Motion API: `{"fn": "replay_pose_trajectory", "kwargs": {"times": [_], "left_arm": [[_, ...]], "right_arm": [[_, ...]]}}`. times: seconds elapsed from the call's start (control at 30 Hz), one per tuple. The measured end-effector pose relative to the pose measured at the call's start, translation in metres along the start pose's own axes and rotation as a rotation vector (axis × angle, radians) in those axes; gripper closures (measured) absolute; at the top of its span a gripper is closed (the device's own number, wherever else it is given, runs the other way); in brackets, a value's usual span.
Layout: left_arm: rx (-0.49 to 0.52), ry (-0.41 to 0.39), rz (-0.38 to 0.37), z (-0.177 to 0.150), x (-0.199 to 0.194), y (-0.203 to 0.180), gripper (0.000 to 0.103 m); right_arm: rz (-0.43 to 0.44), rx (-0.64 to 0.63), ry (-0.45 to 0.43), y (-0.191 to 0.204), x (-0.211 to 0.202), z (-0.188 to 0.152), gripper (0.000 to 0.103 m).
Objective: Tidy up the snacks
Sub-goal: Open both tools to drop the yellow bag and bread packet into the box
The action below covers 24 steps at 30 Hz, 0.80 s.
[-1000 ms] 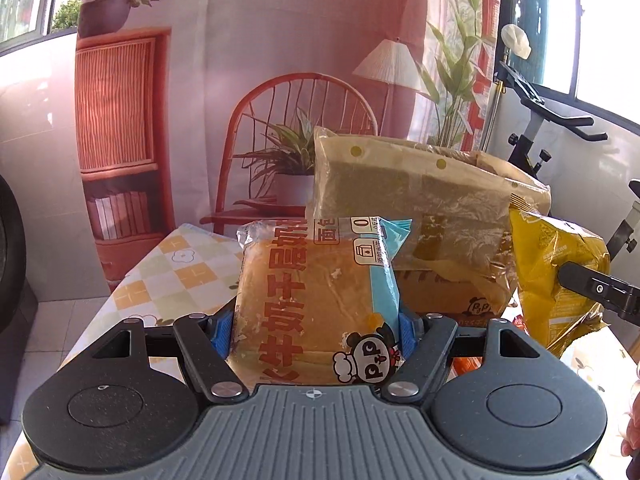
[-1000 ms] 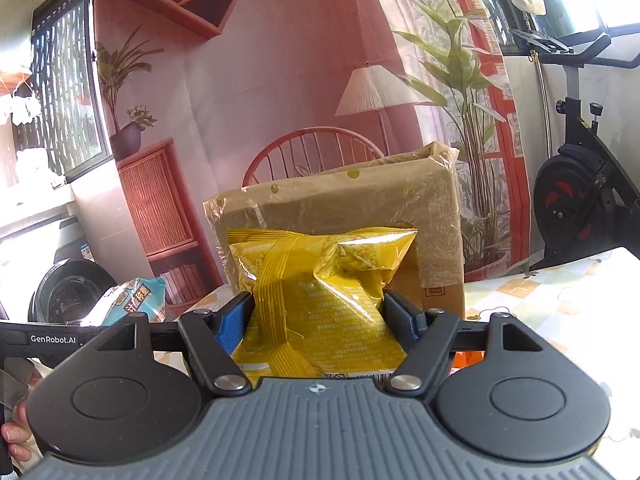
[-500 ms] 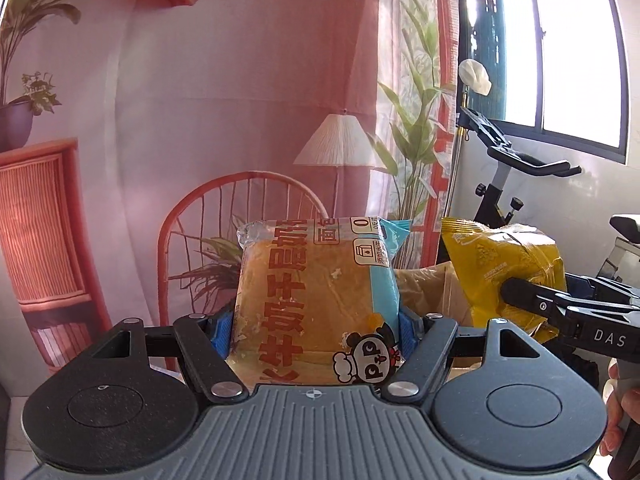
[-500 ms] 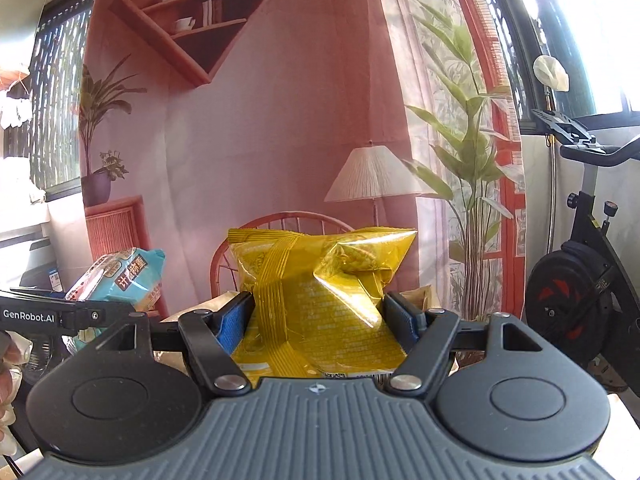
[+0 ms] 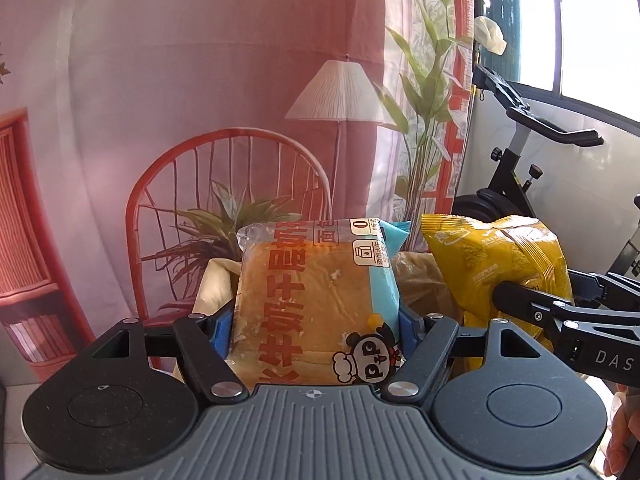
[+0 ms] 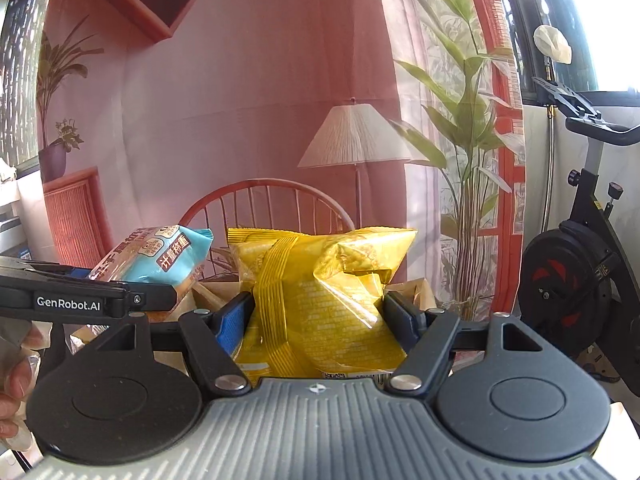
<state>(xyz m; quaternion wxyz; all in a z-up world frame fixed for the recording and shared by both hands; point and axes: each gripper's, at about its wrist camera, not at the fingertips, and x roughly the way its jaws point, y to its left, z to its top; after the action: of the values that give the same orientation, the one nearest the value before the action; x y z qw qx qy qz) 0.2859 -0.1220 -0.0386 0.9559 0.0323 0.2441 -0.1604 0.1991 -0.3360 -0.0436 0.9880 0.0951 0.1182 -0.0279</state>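
My left gripper [image 5: 316, 320] is shut on a clear-and-blue bread packet [image 5: 312, 304] with red lettering and a panda logo, held upright between the blue pads. My right gripper [image 6: 318, 312] is shut on a crinkled yellow snack bag [image 6: 320, 300]. Both are lifted side by side above the open top of a brown cardboard box [image 5: 420, 280], whose plastic-wrapped rim shows just behind the packets. In the left wrist view the yellow bag [image 5: 500, 268] and right gripper's finger [image 5: 532, 308] sit to the right. In the right wrist view the bread packet [image 6: 160, 256] appears at left.
A printed backdrop with a red chair [image 5: 224, 184], lamp and plants hangs behind the box. An exercise bike [image 6: 580, 280] stands at the right by a bright window. A person's fingers [image 6: 16, 360] show at the left edge of the right wrist view.
Both grippers have risen and moved forward with their packets. The box front that filled the background a second ago has dropped low, leaving only its rim visible behind the packets.
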Motion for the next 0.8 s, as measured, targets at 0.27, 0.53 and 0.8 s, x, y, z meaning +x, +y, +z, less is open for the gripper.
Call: {"fn": "replay_pose_trajectory", "kwargs": {"times": [0.27,0.53,0.8], "left_arm": [[0.022,-0.008,0.014,-0.007,0.001,0.008,0.020],[0.012,-0.029,0.026,-0.009,-0.031,0.017,0.019],[-0.031,-0.014,0.034,-0.041,-0.079,0.042,0.019]], "right_arm": [[-0.008,0.027,0.048,-0.001,0.005,-0.010,0.026],[0.019,0.035,0.025,0.004,-0.021,-0.008,0.025],[0.068,-0.012,0.013,0.014,-0.062,-0.020,0.025]]}}
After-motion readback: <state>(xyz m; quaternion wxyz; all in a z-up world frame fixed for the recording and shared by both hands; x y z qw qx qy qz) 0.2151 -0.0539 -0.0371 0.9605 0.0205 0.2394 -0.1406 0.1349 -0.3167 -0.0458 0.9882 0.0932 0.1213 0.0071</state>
